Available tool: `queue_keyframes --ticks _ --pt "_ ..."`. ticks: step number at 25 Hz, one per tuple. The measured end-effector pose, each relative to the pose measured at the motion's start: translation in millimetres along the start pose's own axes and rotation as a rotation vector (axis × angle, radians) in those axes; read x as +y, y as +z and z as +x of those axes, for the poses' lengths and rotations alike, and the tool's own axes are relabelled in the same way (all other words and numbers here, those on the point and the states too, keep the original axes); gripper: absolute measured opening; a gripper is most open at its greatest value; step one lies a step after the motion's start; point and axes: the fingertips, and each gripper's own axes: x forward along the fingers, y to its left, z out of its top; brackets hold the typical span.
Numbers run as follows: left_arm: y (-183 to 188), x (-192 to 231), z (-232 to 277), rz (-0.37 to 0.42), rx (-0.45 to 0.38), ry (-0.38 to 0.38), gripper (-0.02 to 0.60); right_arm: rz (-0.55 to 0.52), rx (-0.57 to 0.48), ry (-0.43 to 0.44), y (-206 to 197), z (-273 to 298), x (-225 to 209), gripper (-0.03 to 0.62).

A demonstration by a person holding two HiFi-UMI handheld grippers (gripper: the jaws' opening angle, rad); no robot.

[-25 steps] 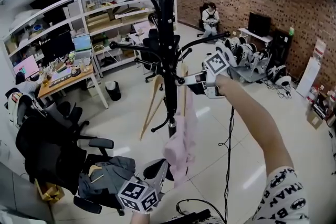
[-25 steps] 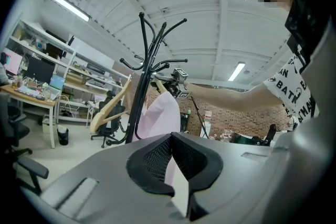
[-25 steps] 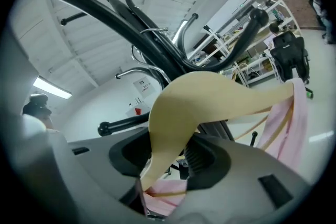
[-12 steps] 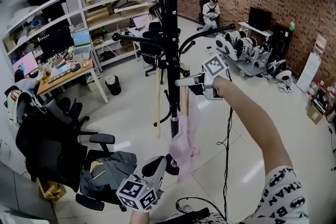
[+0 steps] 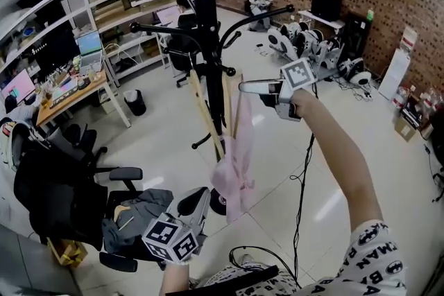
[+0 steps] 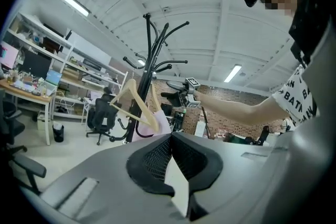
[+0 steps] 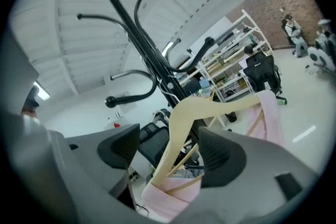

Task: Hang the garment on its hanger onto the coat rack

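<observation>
coat rack [image 5: 203, 10] 1 | wooden hanger [image 7: 226, 106] 1 | pink garment [image 5: 236, 166] 1

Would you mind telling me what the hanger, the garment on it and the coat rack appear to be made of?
Hanger: looks like pale, smooth-finished wood, given its light tan colour and rigid bars.
Garment: thin, soft pink fabric, since it drapes limply; fibre cannot be told.
Coat rack: probably black-painted metal, judging by its slim curved arms.

The coat rack arms [image 5: 166, 30] and the hanger [image 5: 208, 118] crowd the pole [image 5: 206, 24]; open floor [image 5: 277, 149] lies to its right.
</observation>
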Motion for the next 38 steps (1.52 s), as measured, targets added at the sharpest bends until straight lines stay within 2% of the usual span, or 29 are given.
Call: queue_keyframes --ticks 2,4,6,9,12,14,16,19,22,28,34,38 --pt "0.3 0.1 2.5 -0.005 0.004 -0.023 -0.015 0.002 -0.082 -0.024 2.1 -17.0 -1.2 0.367" --pt "-0.2 -1.7 2.4 -0.007 0.003 -0.035 -0.015 -0.001 -0.138 -0.048 -12.4 -33.8 10.9 0.365" --pt "-1.5 -0.4 0.1 -0.012 -0.001 -0.032 -0.015 -0.032 -0.243 -0.073 -30.6 -59.6 29.7 0.348" --pt "-2.7 8.3 -4.5 -0.016 -0.012 -0.002 -0.015 -0.07 -0.463 -0.148 -65.7 -99.8 54.9 0.226" --pt "-3.5 17.4 -10.0 -0.01 -0.034 0.039 -0.015 -0.112 -0.615 -0.319 -118.8 -129.1 65.0 0.017" --pt "-5.7 19.7 -11.4 0.004 -0.042 0.057 -0.015 -0.16 -0.659 -0.413 -152.8 -135.6 77.0 -0.003" --pt "-11.2 18.6 -11.4 0.018 -0.038 0.064 -0.015 -0.187 -0.662 -0.523 -184.7 -135.0 90.1 -0.003" --pt "-26.5 15.0 -11.8 0.018 -0.02 0.066 -0.015 -0.244 -0.588 -0.729 -232.6 -135.8 94.9 -0.003" --pt "-40.5 9.0 -9.0 0.013 -0.001 0.068 -0.015 -0.262 -0.519 -0.838 -267.9 -136.0 93.4 -0.003" --pt "-62.9 -8.6 -6.8 -0.006 0.031 0.072 -0.015 -0.225 -0.456 -0.924 -309.7 -137.8 85.2 -0.002" --pt "-66.9 -5.2 -2.0 -0.013 0.041 0.077 -0.015 -0.222 -0.411 -0.927 -318.2 -123.8 77.7 0.0" --pt "-68.5 -4.4 0.7 -0.028 0.044 0.076 -0.015 -0.214 -0.396 -0.891 -318.1 -114.4 73.3 0.0"
